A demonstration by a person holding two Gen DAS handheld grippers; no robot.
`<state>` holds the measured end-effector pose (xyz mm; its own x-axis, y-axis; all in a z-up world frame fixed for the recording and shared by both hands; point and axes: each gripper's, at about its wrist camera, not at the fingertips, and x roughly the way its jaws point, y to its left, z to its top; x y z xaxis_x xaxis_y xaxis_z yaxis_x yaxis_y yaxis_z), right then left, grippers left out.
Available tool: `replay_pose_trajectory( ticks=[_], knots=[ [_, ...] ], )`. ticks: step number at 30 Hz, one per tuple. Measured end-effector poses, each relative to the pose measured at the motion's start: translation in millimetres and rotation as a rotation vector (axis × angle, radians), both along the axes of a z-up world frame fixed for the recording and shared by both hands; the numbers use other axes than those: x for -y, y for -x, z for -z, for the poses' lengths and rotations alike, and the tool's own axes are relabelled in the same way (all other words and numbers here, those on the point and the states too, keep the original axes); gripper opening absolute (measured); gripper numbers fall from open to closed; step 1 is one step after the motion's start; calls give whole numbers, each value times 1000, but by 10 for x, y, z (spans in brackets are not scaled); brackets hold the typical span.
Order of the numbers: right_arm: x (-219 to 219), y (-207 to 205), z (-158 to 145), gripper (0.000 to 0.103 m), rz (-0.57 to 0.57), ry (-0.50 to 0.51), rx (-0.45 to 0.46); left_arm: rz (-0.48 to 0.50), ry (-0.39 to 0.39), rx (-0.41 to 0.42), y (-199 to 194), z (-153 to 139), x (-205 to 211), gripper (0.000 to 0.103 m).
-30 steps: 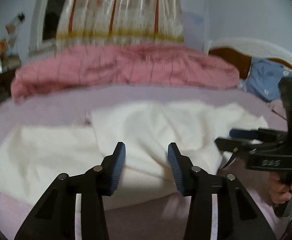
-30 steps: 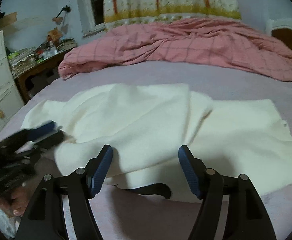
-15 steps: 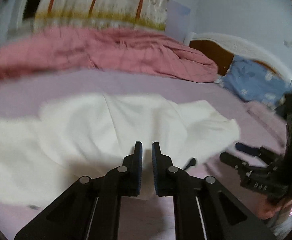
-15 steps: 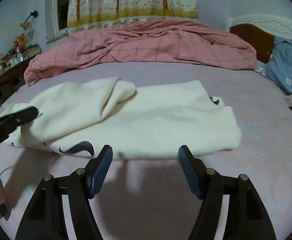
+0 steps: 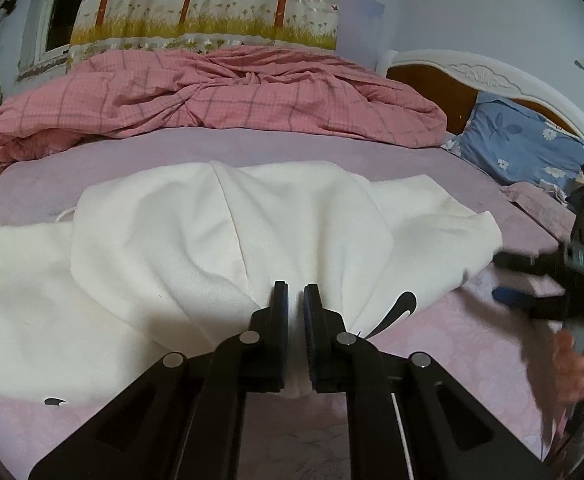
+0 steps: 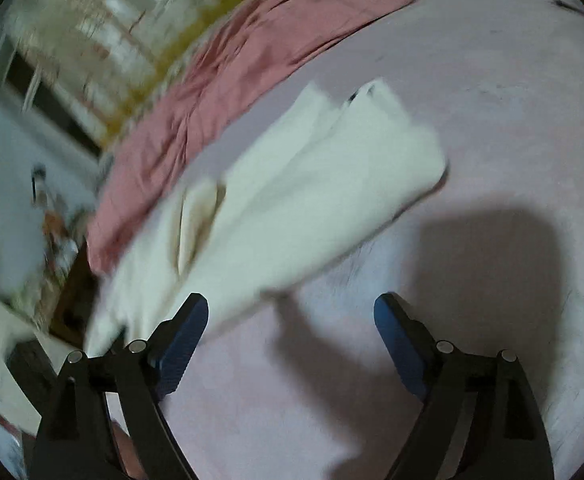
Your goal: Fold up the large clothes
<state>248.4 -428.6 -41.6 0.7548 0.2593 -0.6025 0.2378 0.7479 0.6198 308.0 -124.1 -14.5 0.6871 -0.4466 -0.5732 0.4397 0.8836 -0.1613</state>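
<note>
A cream-white garment [image 5: 220, 240] lies spread across the lilac bed [image 5: 252, 148], its near edge toward the cameras. The left tongs [image 5: 295, 296] are closed on a bunched fold of that near edge, the cloth pinched between the two fingers and gathered into pleats that fan away from the grip. Just to the right of the pinch a black swoosh mark [image 5: 401, 308] shows on the fabric, and another small black mark [image 5: 54, 401] sits at the garment's near left corner.

The right tongs [image 6: 290, 320] stand wide open with nothing between the fingers; their blue pads [image 6: 184, 332] hover over bare bed [image 6: 491, 100] just off the garment's right end [image 6: 311, 184]. The right wrist view is tilted and blurred, so whether the tongs touch the sheet cannot be told. In the left wrist view the same right tongs [image 5: 531, 280] appear at the garment's right side, close to its rolled edge, with the person's hand [image 5: 571, 364] gripping the handle below.

Beyond the garment, along the far side of the bed, a pink checked quilt [image 5: 212, 96] is heaped. A blue flowered pillow [image 5: 523, 148] rests against the headboard [image 5: 479, 76] to the garment's right. A patterned curtain [image 5: 204, 4] hangs behind the quilt.
</note>
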Motion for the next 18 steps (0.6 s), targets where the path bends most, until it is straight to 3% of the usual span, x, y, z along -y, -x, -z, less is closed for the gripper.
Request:
replay_pose_trajectory(
  ticks=[4, 8, 10, 13, 15, 16, 17, 18],
  knots=[
    [54, -312, 40, 89, 22, 11, -40, 7, 8, -8, -12, 15, -35, 9],
    [47, -468, 66, 92, 125, 53, -7, 14, 22, -14, -18, 22, -61, 9],
    [58, -549, 93, 99, 117, 72, 32, 16, 26, -16, -18, 21, -65, 9],
    [-7, -646, 72, 100, 125, 126, 7, 16, 26, -16, -21, 20, -65, 9],
    [-25, -676, 77, 79, 166, 168, -14, 17, 31, -16, -21, 19, -66, 9],
    [-17, -697, 84, 55, 207, 186, -35, 21, 44, -13, -10, 14, -82, 9],
    [20, -661, 99, 39, 218, 164, -25, 26, 65, -7, 12, 2, -104, 9],
    [37, -669, 91, 31, 211, 147, -2, 29, 96, 1, 33, -18, -149, 9]
  ],
)
